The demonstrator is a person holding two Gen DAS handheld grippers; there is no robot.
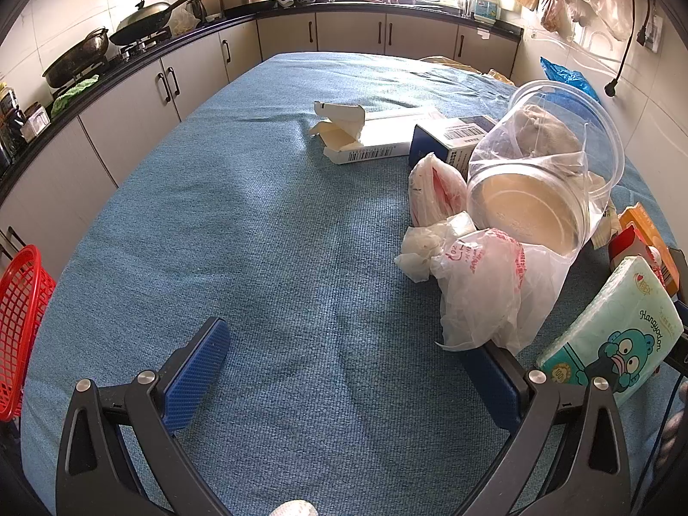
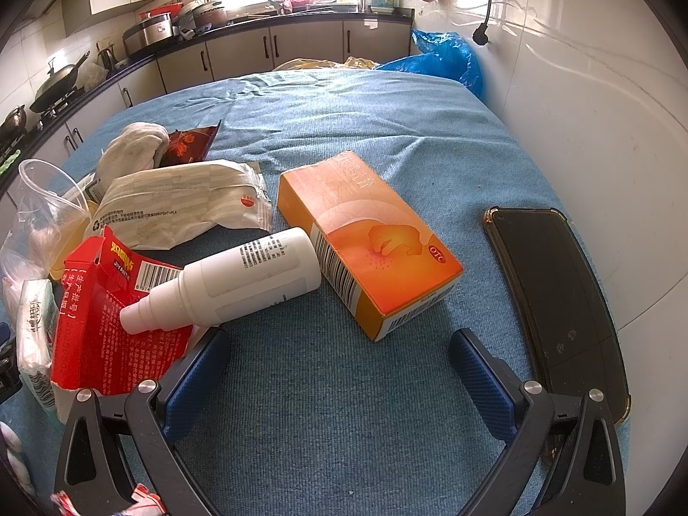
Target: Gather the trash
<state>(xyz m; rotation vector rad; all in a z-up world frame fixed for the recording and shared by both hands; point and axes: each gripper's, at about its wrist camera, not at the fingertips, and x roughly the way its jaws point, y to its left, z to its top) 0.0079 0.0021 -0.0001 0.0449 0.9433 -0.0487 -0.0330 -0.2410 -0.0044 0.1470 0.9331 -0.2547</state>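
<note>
Trash lies scattered on a blue cloth-covered table (image 1: 258, 223). In the left wrist view my left gripper (image 1: 344, 370) is open over bare cloth; a crumpled white plastic bag (image 1: 486, 288) touches its right finger. Behind the bag lie a clear plastic tub (image 1: 546, 172), a white carton (image 1: 370, 137), a dark blue box (image 1: 447, 139) and a tissue pack (image 1: 615, 335). In the right wrist view my right gripper (image 2: 339, 370) is open, just short of an orange box (image 2: 370, 236). A white spray bottle (image 2: 228, 279) rests on a torn red carton (image 2: 112, 314) by its left finger.
A red mesh basket (image 1: 17, 327) hangs past the table's left edge. A black phone (image 2: 559, 301) lies right of the right gripper, close to the white wall. A paper wrapper (image 2: 180, 202), a white sock (image 2: 133, 150) and a blue bag (image 2: 447, 58) lie farther back. Kitchen cabinets ring the room.
</note>
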